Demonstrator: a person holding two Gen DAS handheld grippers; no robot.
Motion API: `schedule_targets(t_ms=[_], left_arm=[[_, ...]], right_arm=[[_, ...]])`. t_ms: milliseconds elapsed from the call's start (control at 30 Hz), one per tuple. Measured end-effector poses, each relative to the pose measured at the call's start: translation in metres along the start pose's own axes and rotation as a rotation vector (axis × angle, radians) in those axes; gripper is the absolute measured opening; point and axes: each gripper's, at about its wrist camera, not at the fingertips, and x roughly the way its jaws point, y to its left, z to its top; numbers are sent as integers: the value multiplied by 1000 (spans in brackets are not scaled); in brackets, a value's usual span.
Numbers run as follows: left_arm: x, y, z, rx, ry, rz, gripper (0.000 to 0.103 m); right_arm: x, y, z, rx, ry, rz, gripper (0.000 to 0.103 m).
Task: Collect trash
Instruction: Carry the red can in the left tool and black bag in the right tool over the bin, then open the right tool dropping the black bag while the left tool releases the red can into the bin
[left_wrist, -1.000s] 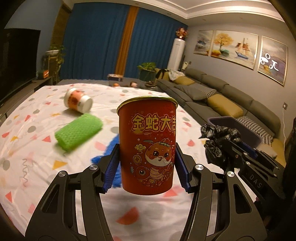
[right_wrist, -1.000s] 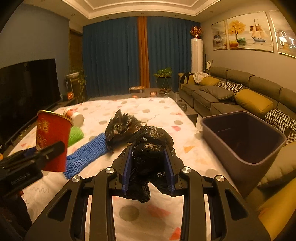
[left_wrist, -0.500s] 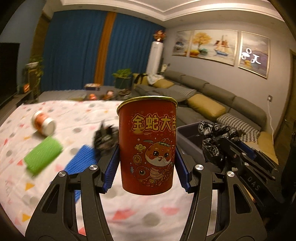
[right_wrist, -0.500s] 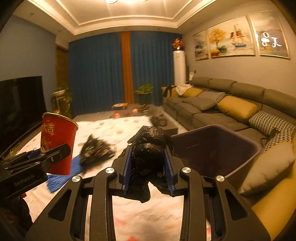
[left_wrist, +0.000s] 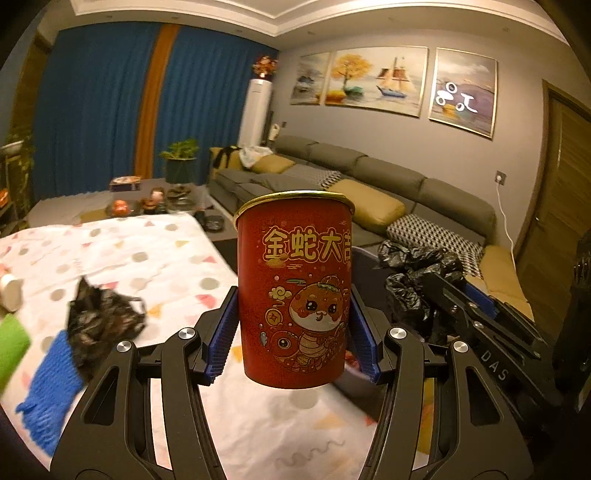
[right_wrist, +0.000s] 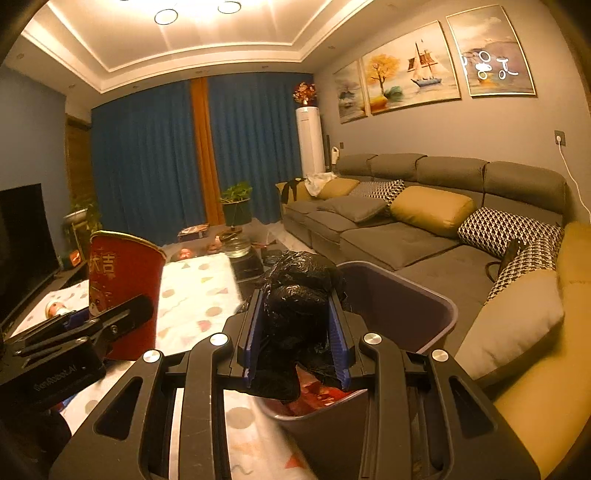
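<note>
My left gripper (left_wrist: 293, 336) is shut on a red paper cup (left_wrist: 295, 291) with gold characters, held upright above the table's right edge; the cup also shows in the right wrist view (right_wrist: 122, 295). My right gripper (right_wrist: 297, 343) is shut on a crumpled black plastic bag (right_wrist: 299, 295), held over the near rim of the grey-purple trash bin (right_wrist: 402, 295). The bag in the right gripper shows in the left wrist view (left_wrist: 413, 280). Red trash lies in the bin's bottom (right_wrist: 317, 397). The cup hides most of the bin in the left wrist view.
On the table's patterned cloth (left_wrist: 147, 258) lie another black bag (left_wrist: 99, 321), a blue mesh sleeve (left_wrist: 51, 380), a green one (left_wrist: 11, 347) and a small jar (left_wrist: 9, 291). A grey sofa (right_wrist: 424, 221) with cushions stands right of the bin.
Both grippers have swung right with their loads, from over the table toward the bin. The black bag now hangs over the bin's rim; the cup has reached the table's right edge.
</note>
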Motion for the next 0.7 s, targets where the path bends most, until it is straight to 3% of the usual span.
schedule_targets(t_ms=[700], left_arm=[[66, -22, -9, 9, 98, -101, 55]], right_arm=[[21, -23, -12, 31, 34, -7, 35]])
